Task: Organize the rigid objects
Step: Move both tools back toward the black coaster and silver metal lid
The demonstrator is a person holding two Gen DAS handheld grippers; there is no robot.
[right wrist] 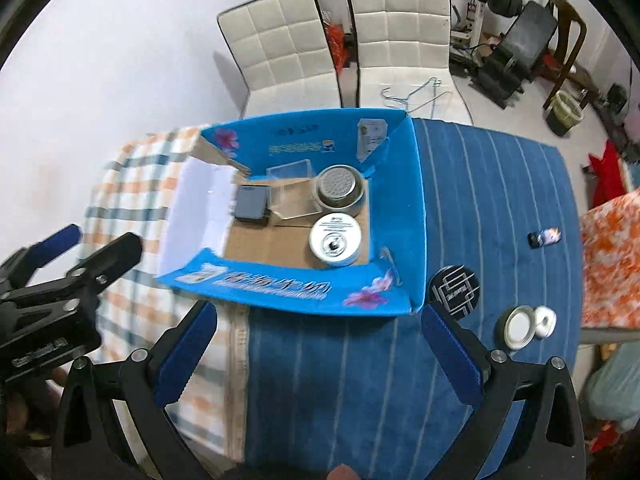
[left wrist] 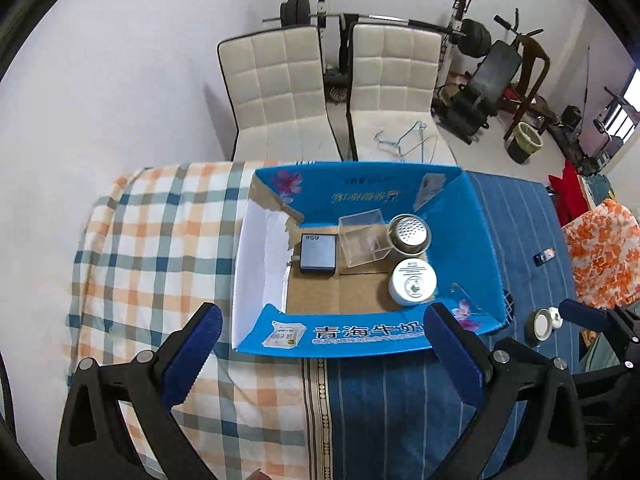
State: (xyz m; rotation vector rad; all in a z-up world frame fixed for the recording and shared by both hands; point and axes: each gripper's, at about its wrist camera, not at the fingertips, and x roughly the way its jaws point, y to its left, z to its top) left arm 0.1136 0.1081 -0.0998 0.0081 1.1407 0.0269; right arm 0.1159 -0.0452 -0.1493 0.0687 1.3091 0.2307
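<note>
A blue carton (left wrist: 360, 332) is seen open-topped on a table, its long axis running left to right across both views, straddling a plaid cloth (left wrist: 160, 240) and a striped blue cloth (right wrist: 480, 200). Inside, a dark box (left wrist: 318, 253), a clear cube (left wrist: 364, 238) tipped on an edge, a perforated metal cup (left wrist: 409, 232) and a white round tin (left wrist: 412, 282) face-up are held on the cardboard floor. Outside the carton, on the blue cloth, a black round lid (right wrist: 455, 290) is found touching the near right corner, with a white-lined lid (right wrist: 518, 327) and a small white ring (right wrist: 545, 322) just beside each other further right; a small dark object (right wrist: 543, 237) lies well apart, too small to identify. The left gripper (left wrist: 322, 350) and right gripper (right wrist: 320, 346) are both held spread wide with nothing between the pads, short of the carton's near wall. The black lid is hidden in the left view, and the right view is blurred at its left.
</note>
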